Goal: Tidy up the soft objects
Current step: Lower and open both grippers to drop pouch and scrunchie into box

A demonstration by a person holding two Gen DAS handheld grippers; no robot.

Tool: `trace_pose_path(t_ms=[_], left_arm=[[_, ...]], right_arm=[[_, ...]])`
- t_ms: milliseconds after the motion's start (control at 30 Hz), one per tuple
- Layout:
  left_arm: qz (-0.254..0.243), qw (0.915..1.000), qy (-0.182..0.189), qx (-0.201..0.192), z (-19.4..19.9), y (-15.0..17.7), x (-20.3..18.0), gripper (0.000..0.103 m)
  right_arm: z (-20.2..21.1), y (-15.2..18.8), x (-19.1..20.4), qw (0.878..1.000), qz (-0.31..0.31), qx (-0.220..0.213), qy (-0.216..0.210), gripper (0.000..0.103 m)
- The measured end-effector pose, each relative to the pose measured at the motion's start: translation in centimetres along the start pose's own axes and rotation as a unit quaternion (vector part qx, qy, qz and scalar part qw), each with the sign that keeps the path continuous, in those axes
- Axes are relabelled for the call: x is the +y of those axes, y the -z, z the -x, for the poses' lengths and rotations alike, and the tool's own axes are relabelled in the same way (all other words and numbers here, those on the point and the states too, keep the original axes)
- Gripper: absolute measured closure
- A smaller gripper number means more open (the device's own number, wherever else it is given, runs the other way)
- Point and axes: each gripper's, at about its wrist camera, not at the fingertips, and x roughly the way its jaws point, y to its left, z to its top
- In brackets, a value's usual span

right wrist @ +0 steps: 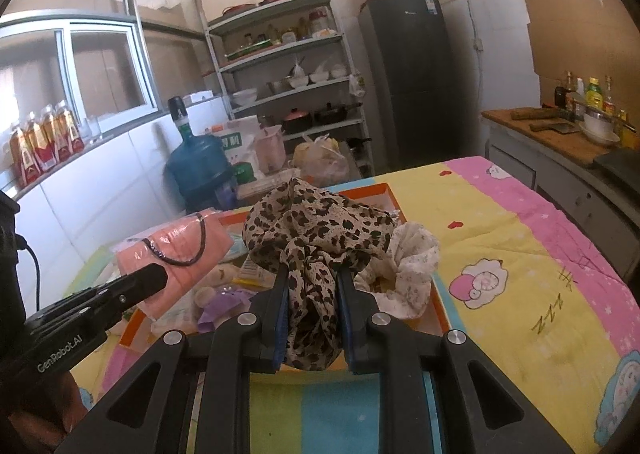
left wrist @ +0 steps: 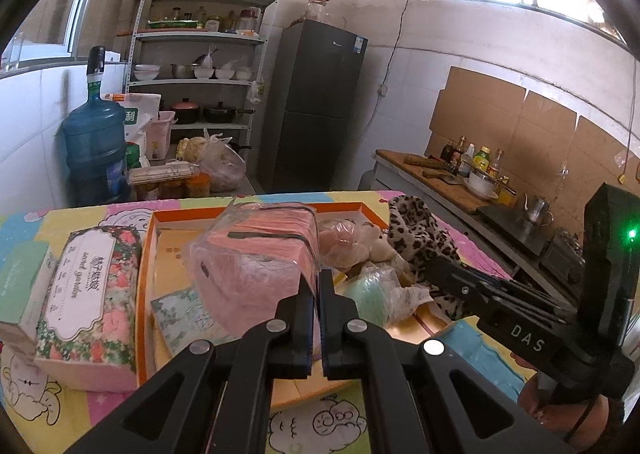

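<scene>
My left gripper (left wrist: pixel 316 278) is shut on the clear plastic wrap of a pink tissue pack (left wrist: pixel 256 254), which hangs tilted over an orange-rimmed tray (left wrist: pixel 340 206). In the right wrist view this gripper (right wrist: pixel 158 276) shows at the left with the pink pack (right wrist: pixel 180 246) at its tip. My right gripper (right wrist: pixel 312 274) is shut on a leopard-print cloth (right wrist: pixel 316 225), bunched up over the tray's (right wrist: pixel 360 189) right part. The tray also holds a beige plush toy (left wrist: pixel 360 246), a pale green pack (left wrist: pixel 370 294) and a crumpled white floral cloth (right wrist: pixel 412 258).
A floral tissue box (left wrist: pixel 92 302) and a green-and-white box (left wrist: pixel 20 286) lie left of the tray on the cartoon-print tablecloth (right wrist: pixel 520 238). Behind the table stand a blue water bottle (left wrist: pixel 96 145), a shelf rack (left wrist: pixel 200 53), a dark fridge (left wrist: pixel 316 105) and a kitchen counter (left wrist: pixel 452 185).
</scene>
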Motion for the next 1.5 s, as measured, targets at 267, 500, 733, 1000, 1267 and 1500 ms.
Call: trace_pose_path(t_ms=[267,500,733,1000,1267,1500], left_arm=[[0.0,0.9999,0.003,0.015,-1.8,0.1,0.1,0.101],[0.01,0.9995,0.006,0.029,-3.3,0.3,0.6,0.101],[0.018,0.9987,0.01,0.046,-4.8,0.4,1.0,0.101],[0.025,0.998,0.011,0.056,-5.9,0.6,1.6,0.101],[0.025,0.9982,0.009,0.053,-5.9,0.6,1.9,0.078],[0.024,0.9989,0.001,0.04,-5.0,0.4,1.7,0.037]], right_arm=[[-2.2,-0.3,-0.5,1.0,-0.002,0.012,-0.002,0.08],[-3.6,-0.2,-0.7,1.0,-0.002,0.024,-0.001,0.08],[-4.9,-0.3,-1.1,0.999,-0.003,0.034,-0.003,0.08],[-5.9,-0.5,-1.4,0.999,-0.006,0.041,-0.012,0.078],[-5.6,-0.3,-1.5,0.999,-0.011,0.038,-0.021,0.063],[-4.8,-0.2,-1.2,0.999,-0.012,0.027,-0.019,0.044]])
